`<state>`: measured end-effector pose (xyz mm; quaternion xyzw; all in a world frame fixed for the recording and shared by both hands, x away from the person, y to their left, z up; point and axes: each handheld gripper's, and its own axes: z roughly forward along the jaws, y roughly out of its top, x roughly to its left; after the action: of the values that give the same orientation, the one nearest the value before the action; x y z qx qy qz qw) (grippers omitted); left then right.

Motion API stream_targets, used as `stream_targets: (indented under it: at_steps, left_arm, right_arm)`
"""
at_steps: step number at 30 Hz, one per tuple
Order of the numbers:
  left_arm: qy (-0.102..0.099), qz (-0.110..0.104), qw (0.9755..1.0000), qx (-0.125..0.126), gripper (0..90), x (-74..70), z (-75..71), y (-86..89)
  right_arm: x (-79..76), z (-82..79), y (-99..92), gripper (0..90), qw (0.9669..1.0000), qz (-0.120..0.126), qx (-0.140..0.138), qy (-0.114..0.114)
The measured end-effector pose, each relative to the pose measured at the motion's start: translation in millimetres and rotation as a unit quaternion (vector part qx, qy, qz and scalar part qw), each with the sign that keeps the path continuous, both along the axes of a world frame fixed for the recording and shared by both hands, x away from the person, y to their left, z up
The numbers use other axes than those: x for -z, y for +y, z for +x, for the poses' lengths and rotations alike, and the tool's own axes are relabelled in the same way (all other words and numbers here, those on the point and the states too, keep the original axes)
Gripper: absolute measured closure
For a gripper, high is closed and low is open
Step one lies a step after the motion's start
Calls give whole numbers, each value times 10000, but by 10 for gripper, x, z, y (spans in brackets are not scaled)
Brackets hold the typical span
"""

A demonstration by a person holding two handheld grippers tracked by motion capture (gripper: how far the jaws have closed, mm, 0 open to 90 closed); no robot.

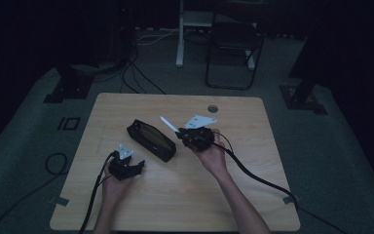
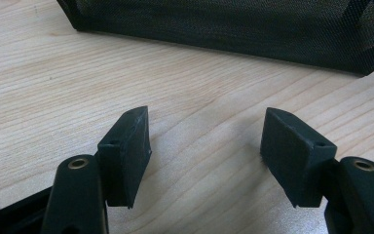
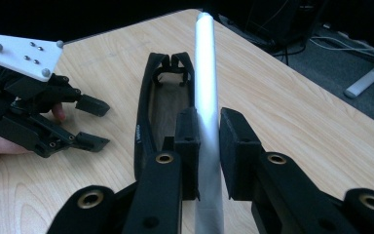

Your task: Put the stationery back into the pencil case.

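Right tongs (image 3: pixel 208 146) clamp a white pen (image 3: pixel 207 87), its length running along the open black mesh pouch (image 1: pixel 152 140) just below and left. Left tongs (image 2: pixel 205 156), partly open and empty, rest on the counter (image 1: pixel 185 195) beside the pouch's near side.

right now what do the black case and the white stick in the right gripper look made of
Pencil case: black woven mesh fabric, matte; the fine weave shows up close. White stick: smooth, faintly glossy, probably plastic or coated metal; a soft sheen runs along it. Right gripper clamps it.
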<state>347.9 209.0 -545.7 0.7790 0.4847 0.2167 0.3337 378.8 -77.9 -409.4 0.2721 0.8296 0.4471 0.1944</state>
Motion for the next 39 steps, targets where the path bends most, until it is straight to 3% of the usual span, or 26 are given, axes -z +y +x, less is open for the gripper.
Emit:
stream_targets:
  at_steps: [23,39]
  left_arm:
    - [7,2,10000,17,358,-1,3,1]
    - [-10,-20,10000,22,358,2,15,-9]
  right_arm:
    - [-53,106,305,786,9998,99,-181,55]
    - [-21,259,299,786,9993,279,-19,234]
